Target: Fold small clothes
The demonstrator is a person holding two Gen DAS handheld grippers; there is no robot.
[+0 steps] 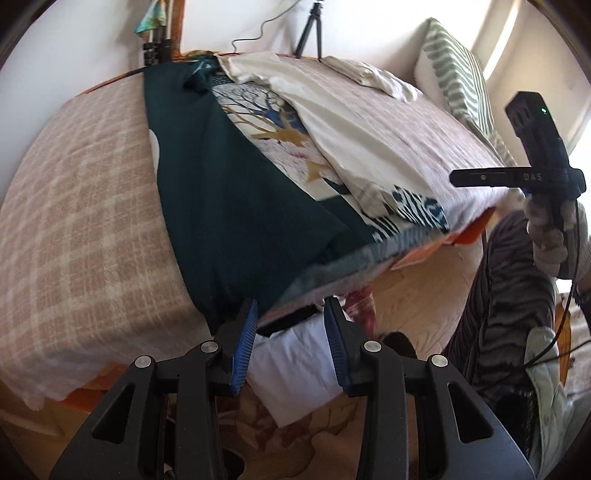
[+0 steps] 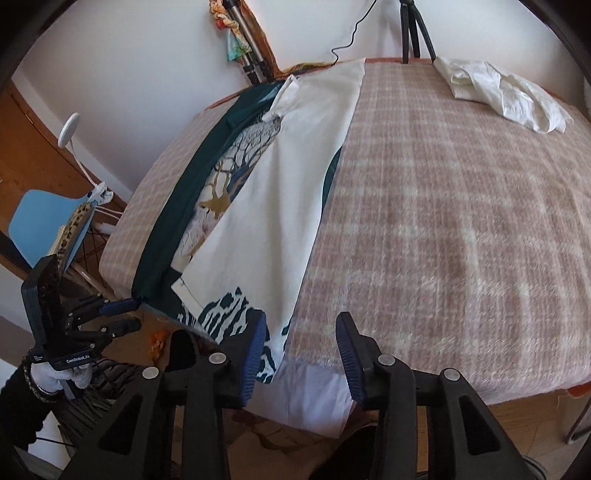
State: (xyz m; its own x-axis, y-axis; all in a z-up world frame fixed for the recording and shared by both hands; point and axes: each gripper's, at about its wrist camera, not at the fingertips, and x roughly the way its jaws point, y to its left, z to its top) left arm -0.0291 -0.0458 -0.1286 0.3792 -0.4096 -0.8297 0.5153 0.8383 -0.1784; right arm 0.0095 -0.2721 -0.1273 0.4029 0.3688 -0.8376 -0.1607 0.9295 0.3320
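A long garment (image 1: 221, 184) lies lengthwise on the bed. It has a dark green side, a tree print in the middle and a white panel (image 2: 280, 184) folded over it. My left gripper (image 1: 292, 302) hovers at the garment's near hem by the bed edge, its blue pads apart and nothing between them. In the right wrist view the left gripper (image 2: 137, 313) shows its upper fingertip right at the dark green corner. My right gripper (image 2: 303, 314) stands open over the near bed edge. Its left finger is above the blue-and-white patterned hem.
A pink plaid blanket (image 2: 443, 221) covers the bed. A crumpled white garment (image 2: 506, 92) lies at the far side, near a striped pillow (image 1: 458, 74). Tripods (image 2: 413, 29) and a cable stand by the wall. A blue chair (image 2: 44, 218) stands left of the bed. A gloved hand (image 1: 550, 236) is at right.
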